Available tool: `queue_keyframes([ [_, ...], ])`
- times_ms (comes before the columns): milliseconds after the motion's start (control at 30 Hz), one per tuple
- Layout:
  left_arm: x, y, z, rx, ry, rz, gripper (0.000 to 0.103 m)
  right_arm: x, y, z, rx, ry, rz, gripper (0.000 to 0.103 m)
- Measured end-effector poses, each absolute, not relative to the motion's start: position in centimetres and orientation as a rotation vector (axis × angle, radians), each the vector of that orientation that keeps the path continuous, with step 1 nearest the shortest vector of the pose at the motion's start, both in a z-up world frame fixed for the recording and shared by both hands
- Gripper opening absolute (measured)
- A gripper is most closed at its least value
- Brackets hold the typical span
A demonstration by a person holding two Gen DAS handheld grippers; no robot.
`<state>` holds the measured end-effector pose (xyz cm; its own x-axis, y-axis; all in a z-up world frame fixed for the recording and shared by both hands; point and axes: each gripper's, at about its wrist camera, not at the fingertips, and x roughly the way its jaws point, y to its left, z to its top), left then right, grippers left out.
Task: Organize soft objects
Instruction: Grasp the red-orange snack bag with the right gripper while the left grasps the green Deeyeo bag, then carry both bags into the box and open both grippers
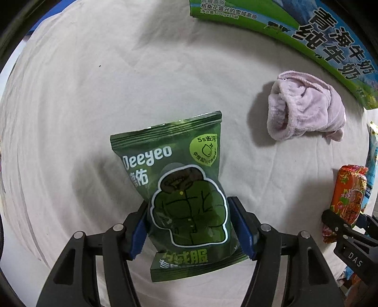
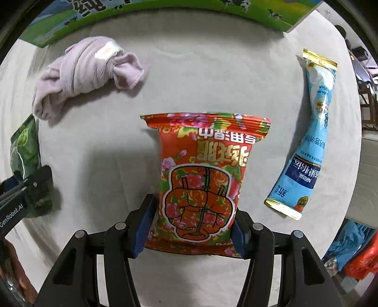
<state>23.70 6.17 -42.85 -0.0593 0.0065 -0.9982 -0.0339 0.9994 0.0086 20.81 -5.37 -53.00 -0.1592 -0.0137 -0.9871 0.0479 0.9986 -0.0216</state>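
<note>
My left gripper [image 1: 191, 226] is shut on a green Deeyeo wipes packet [image 1: 182, 189] and holds it above the white cloth-covered table [image 1: 94, 94]. My right gripper [image 2: 192, 226] is shut on a red floral wipes packet [image 2: 200, 181] and holds it above the table too. The red packet shows in the left wrist view [image 1: 347, 198] at the right edge. The green packet shows in the right wrist view [image 2: 24, 151] at the left edge. A crumpled lilac towel [image 1: 307, 106] lies on the table at the back; it also shows in the right wrist view [image 2: 85, 73].
A green and blue milk carton box [image 1: 319, 40] stands along the table's back edge, also in the right wrist view [image 2: 165, 9]. A long light-blue Nestle sachet [image 2: 309, 137] lies at the right. Blue and red bags [image 2: 354, 248] lie beyond the table's right edge.
</note>
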Motion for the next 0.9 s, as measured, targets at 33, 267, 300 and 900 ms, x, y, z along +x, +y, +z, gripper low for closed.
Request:
queue_keyframes([
  [33, 23.8, 6.3, -42.8, -0.028, 1.629, 0.029, 0.061, 21.3, -5.5, -53.0, 0.032, 1.730, -0.058, 0.062],
  [267, 21.8, 5.4, -41.7, 0.024, 1.605, 0.017, 0.049, 22.8, -6.0, -53.0, -0.003, 1.724, -0.044, 0.051],
  [300, 21.7, 5.1, -41.5, 0.027, 1.604, 0.005, 0.047, 22.3, -5.9, -53.2, -0.008, 1.721, -0.041, 0.051],
  [900, 21.6, 1.9, -30.8, -0.012, 1.451, -0.177, 0.043, 22.7, -8.1, -44.2, 0.107, 1.595, 0.074, 0.049],
])
